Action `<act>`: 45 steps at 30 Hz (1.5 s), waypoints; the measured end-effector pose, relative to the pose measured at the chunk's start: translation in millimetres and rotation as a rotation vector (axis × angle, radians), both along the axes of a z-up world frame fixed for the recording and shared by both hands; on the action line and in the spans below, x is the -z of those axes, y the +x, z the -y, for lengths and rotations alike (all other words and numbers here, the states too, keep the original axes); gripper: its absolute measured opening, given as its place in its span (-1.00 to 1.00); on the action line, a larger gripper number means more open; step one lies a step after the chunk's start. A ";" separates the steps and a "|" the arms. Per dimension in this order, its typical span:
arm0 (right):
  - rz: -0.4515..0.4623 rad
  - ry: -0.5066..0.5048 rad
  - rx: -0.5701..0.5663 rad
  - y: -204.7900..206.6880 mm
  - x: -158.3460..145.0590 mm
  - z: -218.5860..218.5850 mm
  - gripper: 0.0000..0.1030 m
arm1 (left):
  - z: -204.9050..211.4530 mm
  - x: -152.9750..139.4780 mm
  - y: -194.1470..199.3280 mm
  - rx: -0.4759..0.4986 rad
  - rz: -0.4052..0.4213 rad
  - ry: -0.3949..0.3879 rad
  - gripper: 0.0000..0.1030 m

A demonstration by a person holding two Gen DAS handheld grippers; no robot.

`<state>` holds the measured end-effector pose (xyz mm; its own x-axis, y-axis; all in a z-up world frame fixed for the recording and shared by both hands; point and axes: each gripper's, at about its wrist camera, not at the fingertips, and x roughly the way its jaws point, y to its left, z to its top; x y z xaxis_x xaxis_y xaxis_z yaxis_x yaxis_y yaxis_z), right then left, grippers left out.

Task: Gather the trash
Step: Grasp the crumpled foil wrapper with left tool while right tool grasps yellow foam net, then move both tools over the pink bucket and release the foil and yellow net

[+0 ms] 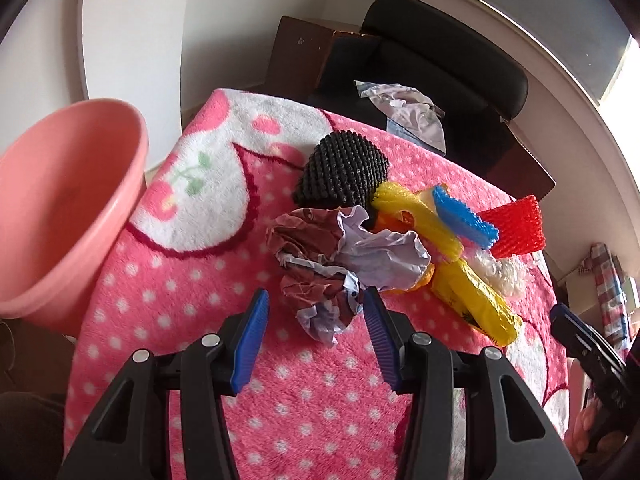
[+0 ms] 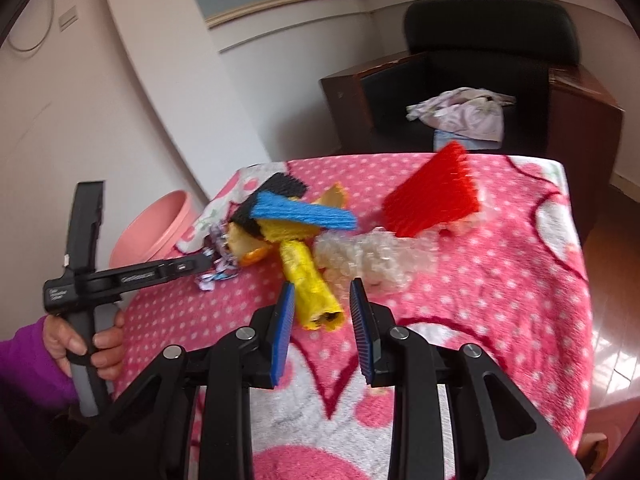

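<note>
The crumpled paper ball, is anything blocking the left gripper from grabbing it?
No. The crumpled paper lies just ahead of the left gripper, whose open jaws straddle its near tip. Only pink blanket lies between them.

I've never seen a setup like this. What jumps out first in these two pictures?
A loud pink polka-dot blanket covers the table, with a heap of bright litter in its middle: crumpled paper, a yellow plastic roll, blue foam netting and red foam netting. A pink bowl sits at the table's left edge. Low in each view, a black gripper with blue pads gapes open at the pile.
</note>
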<state>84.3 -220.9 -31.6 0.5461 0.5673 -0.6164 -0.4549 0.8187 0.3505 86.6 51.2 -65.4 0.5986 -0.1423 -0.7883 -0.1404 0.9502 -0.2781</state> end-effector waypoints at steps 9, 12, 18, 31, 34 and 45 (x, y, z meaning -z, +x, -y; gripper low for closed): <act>-0.016 -0.022 -0.063 11.8 3.7 -19.6 -0.43 | 4.6 -7.9 -9.2 -0.008 0.016 0.049 -0.65; -0.034 -0.048 -0.066 17.5 9.2 -21.9 -0.43 | 3.2 -14.6 -16.2 -0.015 0.030 0.065 -0.70; -0.107 -0.064 -0.087 26.5 20.6 -29.4 -0.43 | 6.2 -21.1 -29.6 -0.001 0.047 0.087 -0.72; -0.146 -0.078 -0.050 13.6 27.8 -28.6 -0.62 | 6.1 -35.7 -50.8 0.046 0.098 0.102 -0.73; -0.132 -0.071 -0.048 4.1 21.0 -26.5 -0.70 | 5.0 -38.3 -54.6 0.060 0.112 0.100 -0.73; -0.032 0.007 -0.058 -27.2 -21.7 -35.6 -0.75 | -8.6 -49.6 -64.3 0.097 0.181 0.077 -0.73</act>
